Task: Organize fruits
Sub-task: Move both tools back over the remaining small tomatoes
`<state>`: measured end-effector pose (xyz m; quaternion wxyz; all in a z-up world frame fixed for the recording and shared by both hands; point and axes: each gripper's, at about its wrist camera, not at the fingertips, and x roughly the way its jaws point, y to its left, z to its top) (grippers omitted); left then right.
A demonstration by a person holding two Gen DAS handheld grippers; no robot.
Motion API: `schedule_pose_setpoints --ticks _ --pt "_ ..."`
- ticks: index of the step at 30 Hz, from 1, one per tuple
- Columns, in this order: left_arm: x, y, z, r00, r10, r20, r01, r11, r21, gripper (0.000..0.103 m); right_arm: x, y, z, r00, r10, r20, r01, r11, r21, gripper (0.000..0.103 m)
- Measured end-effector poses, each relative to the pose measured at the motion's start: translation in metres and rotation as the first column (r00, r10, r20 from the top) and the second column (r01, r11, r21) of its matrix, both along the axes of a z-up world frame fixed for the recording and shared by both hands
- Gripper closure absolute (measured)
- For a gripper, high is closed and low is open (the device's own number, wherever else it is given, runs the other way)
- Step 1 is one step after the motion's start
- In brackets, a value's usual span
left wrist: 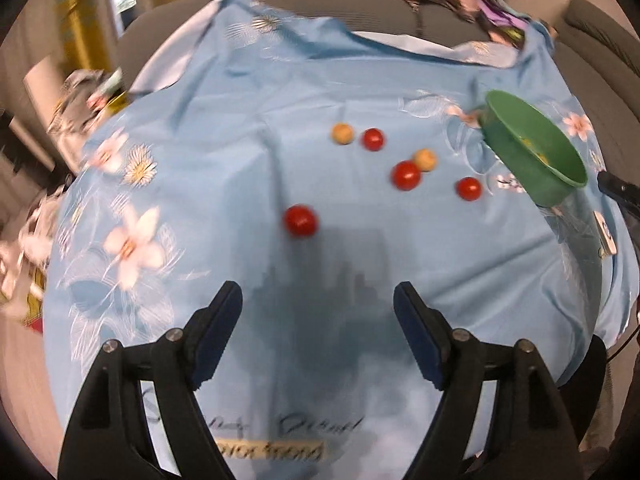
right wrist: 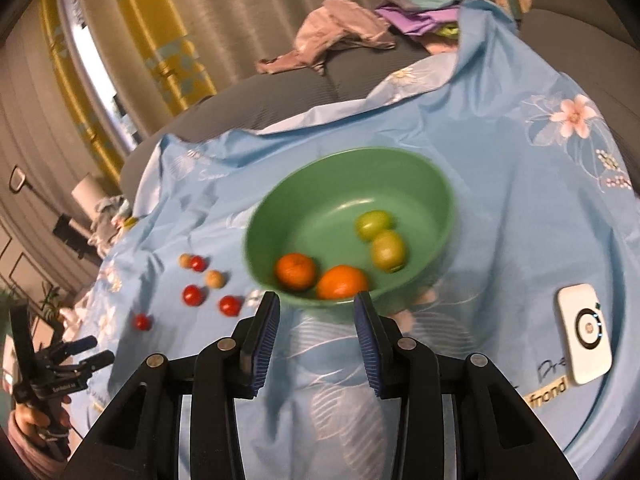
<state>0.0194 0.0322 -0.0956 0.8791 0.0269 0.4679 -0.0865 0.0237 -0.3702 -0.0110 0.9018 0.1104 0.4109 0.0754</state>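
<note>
Six small round fruits were seen loose on the light blue floral cloth [left wrist: 248, 128] that covered the worktop, so the task was judged about half done. Left to right in the left wrist view: a glossy red cherry tomato nearest the camera [left wrist: 301, 221], a pale tan round fruit [left wrist: 342, 134] just beside a second red cherry tomato [left wrist: 373, 139], a larger red cherry tomato [left wrist: 406, 175] touching a second tan round fruit [left wrist: 425, 159], and a fourth red cherry tomato [left wrist: 469, 188] closest to the bowl. The green plastic bowl [right wrist: 280, 208] was placed to the right of that group. Four fruits were already held inside it: two orange mandarins [right wrist: 296, 271] near the front wall and two yellow-green round fruits [right wrist: 388, 254] further back. A white flat device with a black ring mark [right wrist: 585, 336] was lying on the cloth right of the bowl, well apart from the fruit.

The left gripper [left wrist: 318, 300] was held above the cloth, pointed toward the loose fruits, fingers spread wide with nothing between them; the nearest tomato was ahead of the tips and slightly left. The right gripper [right wrist: 316, 308] was held low just in front of the bowl's near rim, fingers moderately open and empty, aimed at the mandarins. Both views were motion-blurred.
</note>
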Motion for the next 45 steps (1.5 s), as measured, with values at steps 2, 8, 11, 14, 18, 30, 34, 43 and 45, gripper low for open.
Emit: schedule_pose_setpoints --ticks 2,8,11,14,18,30,34,43,45 --pt "-0.004 0.006 0.002 1.000 0.015 0.005 -0.015 1.000 -0.020 0.024 -0.002 0.013 0.001 0.999 0.035 0.000 -0.035 0.999 -0.005 0.064" --pt "-0.015 0.010 -0.001 1.000 -0.006 0.012 0.007 0.998 -0.055 0.024 -0.005 0.052 -0.005 0.991 0.131 -0.029 -0.133 0.990 -0.051 0.064" --pt "-0.017 0.010 -0.007 1.000 -0.018 0.000 0.018 0.997 -0.071 0.024 -0.006 0.066 -0.011 0.984 0.167 -0.057 -0.171 0.982 -0.078 0.064" --pt "-0.016 0.010 -0.014 1.000 -0.023 -0.021 0.021 0.997 -0.076 0.024 -0.004 0.077 -0.018 0.978 0.194 -0.083 -0.201 0.975 -0.094 0.064" --pt "-0.011 0.011 -0.018 0.999 -0.007 -0.035 0.005 0.998 -0.068 0.024 0.002 0.090 -0.025 0.969 0.218 -0.113 -0.230 0.968 -0.099 0.064" --pt "0.011 0.014 -0.019 0.999 -0.009 -0.031 0.006 0.998 -0.068 0.024 0.021 0.125 -0.044 0.943 0.281 -0.176 -0.305 0.943 -0.132 0.064" --pt "0.021 0.012 -0.016 1.000 -0.023 -0.017 0.022 0.996 -0.084 0.024 0.032 0.135 -0.047 0.939 0.295 -0.179 -0.321 0.936 -0.143 0.064" --pt "0.060 -0.001 -0.010 0.996 -0.080 0.028 0.083 0.993 -0.085 0.024 0.077 0.151 -0.062 0.938 0.285 -0.197 -0.320 0.931 -0.177 0.064" --pt "0.070 -0.003 -0.012 0.996 -0.091 0.026 0.093 0.992 -0.089 0.024 0.087 0.155 -0.065 0.937 0.286 -0.200 -0.324 0.927 -0.190 0.064"
